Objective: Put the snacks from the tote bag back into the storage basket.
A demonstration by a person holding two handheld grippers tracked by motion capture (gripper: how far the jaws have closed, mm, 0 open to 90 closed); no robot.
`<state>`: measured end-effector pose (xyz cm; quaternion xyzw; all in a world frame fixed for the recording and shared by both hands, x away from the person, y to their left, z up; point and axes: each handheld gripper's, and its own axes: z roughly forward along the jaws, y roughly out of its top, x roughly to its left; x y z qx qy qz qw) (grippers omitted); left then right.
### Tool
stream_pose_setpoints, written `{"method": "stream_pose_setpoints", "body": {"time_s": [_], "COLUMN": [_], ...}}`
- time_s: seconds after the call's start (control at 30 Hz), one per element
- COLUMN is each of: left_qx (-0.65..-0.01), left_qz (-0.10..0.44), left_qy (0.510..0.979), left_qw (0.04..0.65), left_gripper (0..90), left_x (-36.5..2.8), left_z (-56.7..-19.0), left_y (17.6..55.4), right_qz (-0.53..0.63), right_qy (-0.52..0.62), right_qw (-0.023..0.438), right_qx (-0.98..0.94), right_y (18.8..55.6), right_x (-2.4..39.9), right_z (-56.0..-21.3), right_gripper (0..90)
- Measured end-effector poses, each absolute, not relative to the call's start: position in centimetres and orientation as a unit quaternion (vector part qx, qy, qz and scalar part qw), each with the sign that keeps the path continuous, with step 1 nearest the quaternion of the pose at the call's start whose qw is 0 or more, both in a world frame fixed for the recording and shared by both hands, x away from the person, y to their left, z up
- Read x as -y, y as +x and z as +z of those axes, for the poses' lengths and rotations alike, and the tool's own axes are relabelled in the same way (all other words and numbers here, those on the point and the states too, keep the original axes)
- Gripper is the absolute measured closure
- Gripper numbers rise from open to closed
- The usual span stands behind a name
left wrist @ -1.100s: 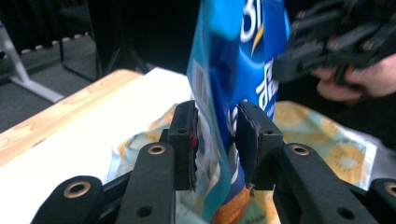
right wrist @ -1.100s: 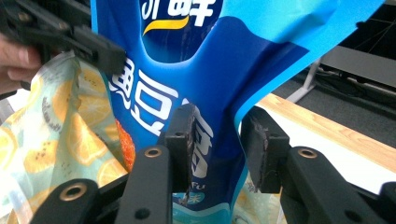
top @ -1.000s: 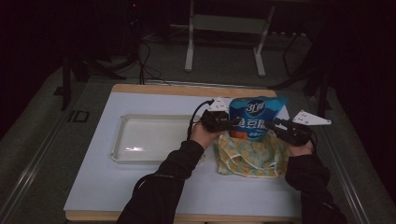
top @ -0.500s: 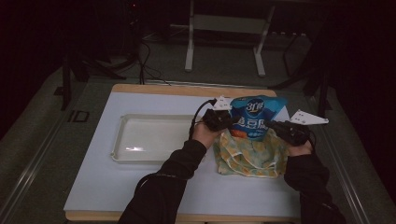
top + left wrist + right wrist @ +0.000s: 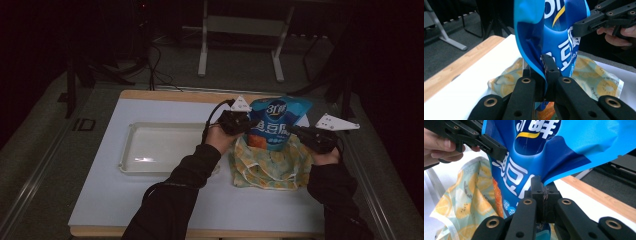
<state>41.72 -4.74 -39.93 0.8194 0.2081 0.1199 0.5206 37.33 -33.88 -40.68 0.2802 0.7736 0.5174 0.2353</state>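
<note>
A blue snack bag [image 5: 276, 121] with white lettering stands upright, its lower end in a pale cloth bag [image 5: 267, 165] printed with yellow fruit slices. My left gripper [image 5: 248, 125] is shut on the snack bag's left edge [image 5: 534, 57]. On the opposite edge [image 5: 554, 170] my right gripper [image 5: 294, 131] is shut. In the left gripper view the left gripper [image 5: 543, 65] pinches the blue foil, with the cloth bag [image 5: 596, 80] below. The right gripper [image 5: 540, 188] clamps the foil above the cloth bag [image 5: 471, 195] in the right gripper view.
A shallow clear tray [image 5: 160, 150] lies left of the bags on the white table top [image 5: 125, 200]. A wooden strip [image 5: 165, 96] borders the far edge. Beyond it stand a metal stand's legs [image 5: 240, 45] and cables on the dark floor.
The snack bag has sunk slightly into the cloth bag, with both grippers still clamped on its edges. The hands have barely shifted.
</note>
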Motion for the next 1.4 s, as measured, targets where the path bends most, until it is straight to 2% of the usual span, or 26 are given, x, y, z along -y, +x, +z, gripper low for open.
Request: {"method": "stream_pose_setpoints", "body": {"time_s": [0.67,1.4], "left_qx": [-0.198,-0.220], "left_qz": [0.124,0.150], "left_qy": [0.809,0.792], "left_qw": [0.539,0.549], "left_gripper": [90.0,90.0], "left_x": [5.4,1.8], "left_z": [-34.5,-30.8], "left_y": [41.0,40.5], "right_qz": [0.522,0.522], "right_qy": [0.269,0.249], "right_qw": [0.266,0.276], "right_qx": [-0.764,-0.768], "right_y": [36.1,36.9], "right_x": [34.7,31.0], "right_z": [-35.0,-30.5], "right_gripper": [89.6,89.6]}}
